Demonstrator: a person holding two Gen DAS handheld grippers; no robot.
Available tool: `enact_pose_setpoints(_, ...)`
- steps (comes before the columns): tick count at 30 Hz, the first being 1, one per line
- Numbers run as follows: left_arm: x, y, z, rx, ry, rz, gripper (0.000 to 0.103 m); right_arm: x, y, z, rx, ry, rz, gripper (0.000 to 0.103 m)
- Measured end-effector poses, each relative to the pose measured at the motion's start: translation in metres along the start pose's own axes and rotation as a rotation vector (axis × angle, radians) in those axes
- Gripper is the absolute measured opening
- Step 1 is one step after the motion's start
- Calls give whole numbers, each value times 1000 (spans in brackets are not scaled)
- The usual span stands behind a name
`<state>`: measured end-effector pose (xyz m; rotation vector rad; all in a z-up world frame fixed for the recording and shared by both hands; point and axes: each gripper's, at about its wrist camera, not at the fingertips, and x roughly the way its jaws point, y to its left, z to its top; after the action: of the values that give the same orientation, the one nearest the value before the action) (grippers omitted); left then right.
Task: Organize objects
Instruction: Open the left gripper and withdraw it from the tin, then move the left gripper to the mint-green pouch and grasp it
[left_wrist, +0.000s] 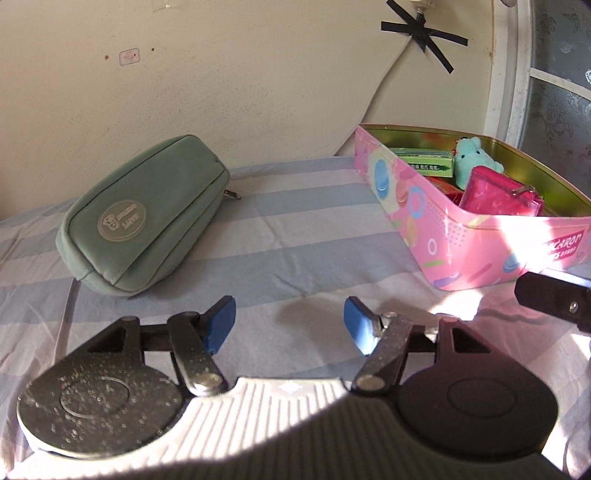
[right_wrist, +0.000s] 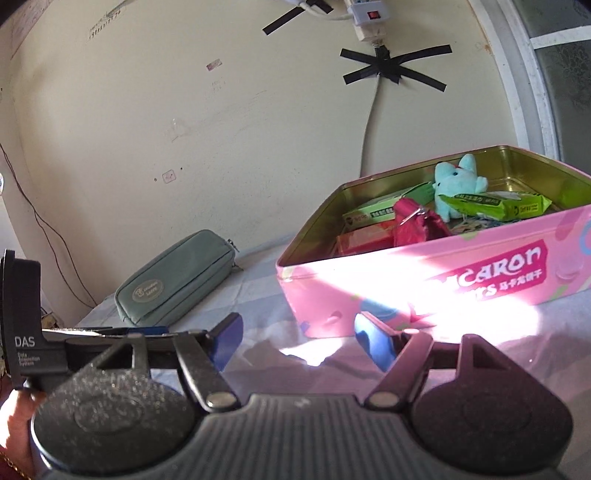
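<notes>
A green zip pouch (left_wrist: 144, 218) lies on the striped cloth near the wall, ahead and to the left of my left gripper (left_wrist: 290, 325). That gripper stands open, nothing between its blue pads. A pink tin box (left_wrist: 469, 240) sits to the right and holds a teal plush toy (left_wrist: 472, 160), a pink purse (left_wrist: 498, 192) and green packets (left_wrist: 424, 162). In the right wrist view my right gripper (right_wrist: 297, 338) is open and empty, just short of the pink tin box (right_wrist: 424, 280). The green pouch (right_wrist: 177, 280) lies farther off to its left.
The striped cloth (left_wrist: 295, 236) covers the surface up to a cream wall. A cable is taped to the wall with black tape (right_wrist: 391, 66), under a power strip (right_wrist: 365, 18). A window frame (left_wrist: 517, 66) stands at the right. The left gripper's body (right_wrist: 26, 332) shows at the left edge.
</notes>
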<state>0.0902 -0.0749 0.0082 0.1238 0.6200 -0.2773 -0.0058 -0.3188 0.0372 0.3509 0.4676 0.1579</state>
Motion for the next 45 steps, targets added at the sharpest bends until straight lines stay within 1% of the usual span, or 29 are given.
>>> enact_pose_setpoints(10,8,24,-10,-44,22,19,67,27,29,-9,-54,74,32,70)
enact_pose_setpoints(19,7,41,-13,-86,14,21,68,44,49,-14,-92,117,48,70)
enact_pose_setpoints(21,4,47,-12,-104,0,10,68,46,52,-15,-98,122,54,70)
enact_pose_setpoints(24,-11,57,-8,-134,-72,0,70,52,55,-19,-108,141,60,70)
enact_pose_setpoints(26,-22,68,-2,-156,-136,30,77,55,55,-22,-112,156,59,70)
enact_pose_setpoints(28,-30,83,7,-188,-197,118,80,57,54,-22,-102,157,65,70)
enact_pose_setpoints(30,-30,103,18,-237,-222,205,88,56,50,-22,-80,156,73,70)
enact_pose_setpoints(31,-28,112,22,-263,-222,227,92,56,48,-22,-67,155,76,70)
enact_pose_setpoints(33,-16,135,29,-338,-183,247,93,56,45,-22,-47,148,83,70)
enact_pose_setpoints(34,-8,145,32,-375,-151,234,93,55,44,-22,-41,145,87,70)
enact_pose_setpoints(37,17,166,35,-461,-52,156,93,52,45,-24,-35,134,99,70)
enact_pose_setpoints(38,26,169,35,-479,-25,147,94,51,46,-24,-34,131,103,70)
enact_pose_setpoints(39,30,170,35,-490,-18,140,94,50,46,-24,-32,127,107,70)
enact_pose_setpoints(40,33,168,35,-490,-18,138,91,50,46,-25,-30,124,111,70)
enact_pose_setpoints(41,34,165,37,-480,-29,139,74,48,46,-25,-26,121,116,70)
enact_pose_setpoints(42,31,160,38,-468,-46,119,58,48,46,-25,-22,118,121,70)
enact_pose_setpoints(44,23,145,42,-421,-78,132,49,47,46,-26,-12,115,126,70)
enact_pose_setpoints(45,15,133,41,-376,-105,123,46,46,45,-26,-7,114,128,70)
